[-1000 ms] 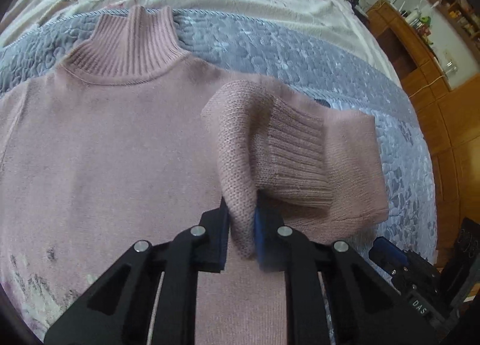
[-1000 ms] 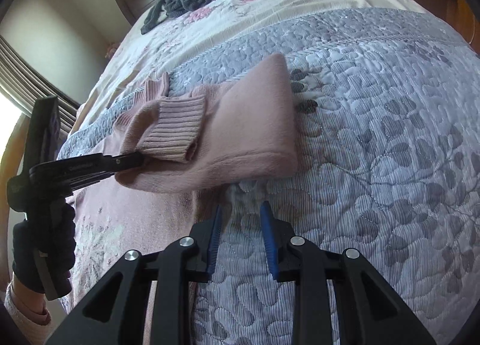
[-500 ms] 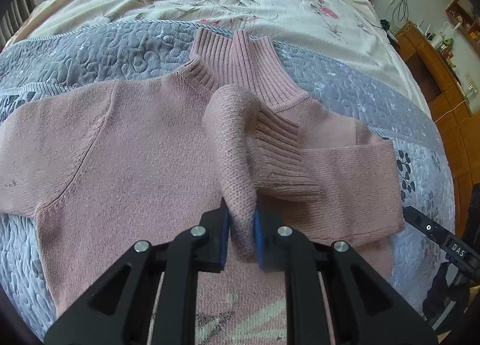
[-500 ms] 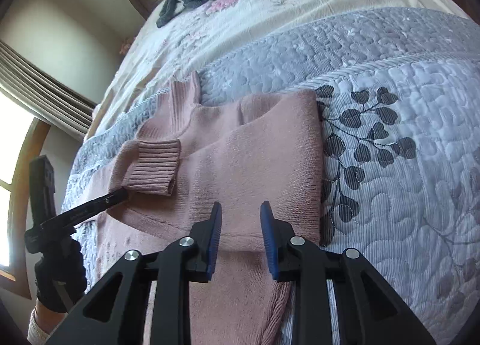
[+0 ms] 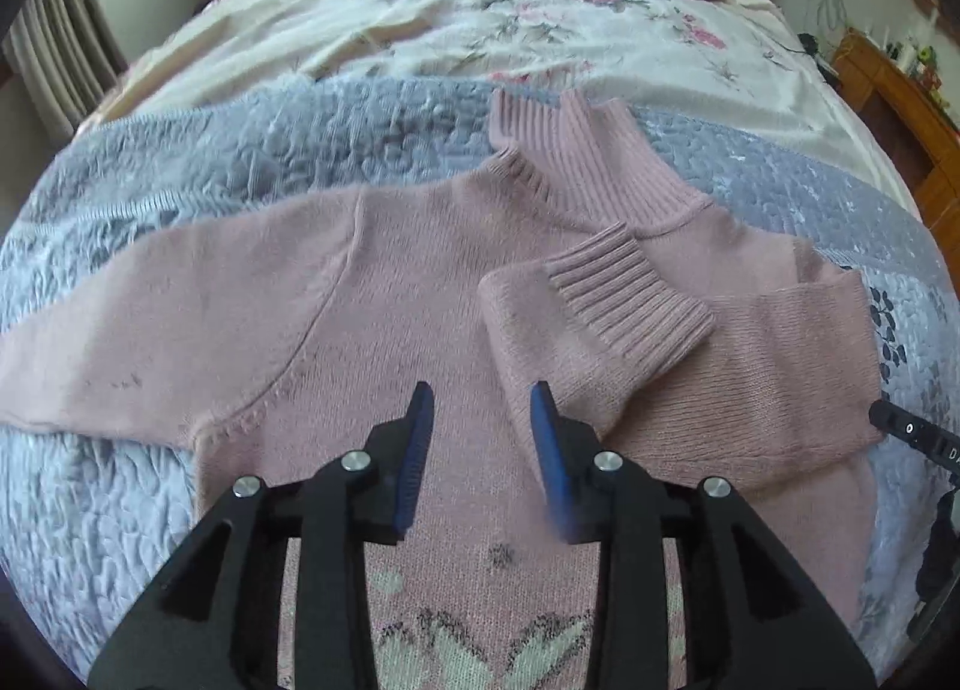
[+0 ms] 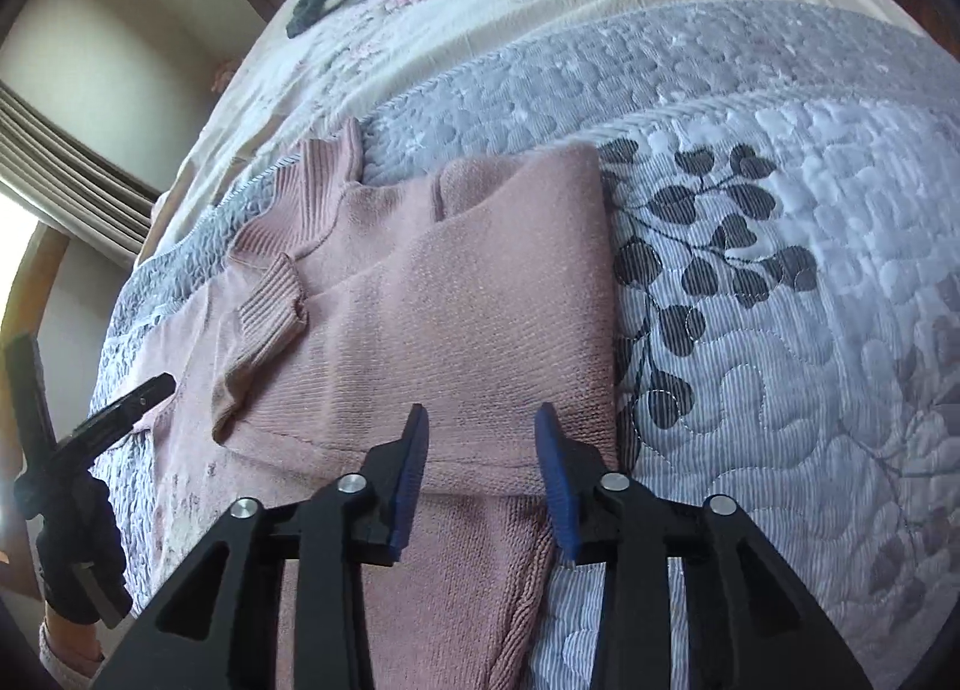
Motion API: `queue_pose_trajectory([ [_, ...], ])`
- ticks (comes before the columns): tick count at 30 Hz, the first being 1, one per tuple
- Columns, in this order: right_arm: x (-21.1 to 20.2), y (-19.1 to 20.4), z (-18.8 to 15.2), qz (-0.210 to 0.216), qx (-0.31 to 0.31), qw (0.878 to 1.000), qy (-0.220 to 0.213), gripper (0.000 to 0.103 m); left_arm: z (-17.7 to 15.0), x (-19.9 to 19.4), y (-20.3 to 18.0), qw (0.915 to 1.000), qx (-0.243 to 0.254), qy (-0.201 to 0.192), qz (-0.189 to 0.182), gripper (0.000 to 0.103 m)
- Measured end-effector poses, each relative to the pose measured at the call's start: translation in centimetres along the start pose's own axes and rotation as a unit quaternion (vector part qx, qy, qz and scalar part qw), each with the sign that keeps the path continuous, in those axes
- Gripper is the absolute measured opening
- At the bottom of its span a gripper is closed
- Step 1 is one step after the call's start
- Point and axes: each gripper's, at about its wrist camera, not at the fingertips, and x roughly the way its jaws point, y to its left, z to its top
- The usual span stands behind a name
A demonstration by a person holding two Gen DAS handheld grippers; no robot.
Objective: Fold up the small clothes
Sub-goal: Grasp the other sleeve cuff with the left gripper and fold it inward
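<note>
Sweater half-folded, both grippers empty

Pink sweater [image 5: 420, 294] lies flat on quilt [image 5: 180, 162], ahead of left gripper [image 5: 480, 420], jaws apart. Right gripper [image 6: 480, 450] also apart, over folded sleeve [image 6: 468, 318]. Soft, limp knit; likely grab other sleeve's cuff end.

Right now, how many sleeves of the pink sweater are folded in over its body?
1. The folded sleeve lies across the chest, its cuff just below the collar. The other sleeve is spread flat on the grey quilt, not yet folded.
</note>
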Motion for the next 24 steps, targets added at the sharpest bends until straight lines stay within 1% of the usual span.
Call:
queue_pose_trajectory([
  [3, -0.3, 0.6, 0.0, 0.005, -0.003, 1.000, 0.001, 0.040, 0.8, -0.8, -3.6, 0.9980, 0.061, -0.014, -0.008, 0.050],
  [4, -0.2, 0.6, 0.0, 0.003, -0.005, 1.000, 0.003, 0.040, 0.9, -0.6, -5.0, 0.9966, 0.081, -0.012, -0.012, 0.055],
  [5, -0.1, 0.6, 0.0, -0.001, -0.006, 1.000, 0.006, 0.040, 1.1, 0.0, -6.3, 0.9948, 0.100, -0.005, -0.017, 0.057],
  [6, 0.2, 0.6, 0.1, -0.004, -0.005, 1.000, 0.009, 0.040, 1.2, 0.8, -7.6, 0.9931, 0.116, 0.004, -0.019, 0.057],
  [8, 0.8, 0.6, 0.0, -0.003, 0.002, 1.000, 0.015, 0.040, 1.4, 2.8, -9.6, 0.9900, 0.140, 0.016, -0.007, 0.057],
  [11, 1.4, 0.0, -0.2, 0.001, 0.007, 1.000, 0.022, 0.038, 1.7, 5.7, -11.2, 0.9877, 0.151, 0.040, 0.012, 0.057],
  [13, 1.7, -0.3, -0.3, 0.007, 0.008, 1.000, 0.022, 0.038, 1.9, 7.1, -11.3, 0.9878, 0.145, 0.052, 0.020, 0.043],
  [14, 1.7, -0.4, -0.3, 0.009, 0.010, 1.000, 0.022, 0.038, 2.0, 7.5, -11.2, 0.9879, 0.142, 0.059, 0.022, 0.023],
  [15, 1.8, -0.5, -0.3, 0.011, 0.011, 1.000, 0.022, 0.038, 2.0, 7.9, -10.9, 0.9881, 0.138, 0.066, 0.017, 0.014],
  [16, 1.9, -0.6, -0.3, 0.012, 0.013, 1.000, 0.021, 0.038, 2.0, 7.8, -10.6, 0.9889, 0.133, 0.065, 0.008, 0.012],
  [17, 1.9, -0.7, -0.3, 0.013, 0.014, 1.000, 0.021, 0.038, 2.1, 7.4, -10.2, 0.9901, 0.129, 0.057, -0.002, 0.005],
  [19, 1.9, -0.8, -0.3, 0.011, 0.013, 1.000, 0.019, 0.038, 2.2, 6.1, -8.8, 0.9931, 0.110, 0.037, -0.019, 0.005],
  [21, 2.0, -0.7, -0.3, 0.009, 0.011, 1.000, 0.019, 0.038, 2.5, 4.4, -7.3, 0.9961, 0.080, 0.012, -0.036, 0.005],
  [24, 2.0, -0.6, -0.4, 0.006, 0.012, 1.000, 0.019, 0.038, 2.8, 1.2, -4.3, 0.9972, 0.050, -0.037, -0.041, 0.005],
])
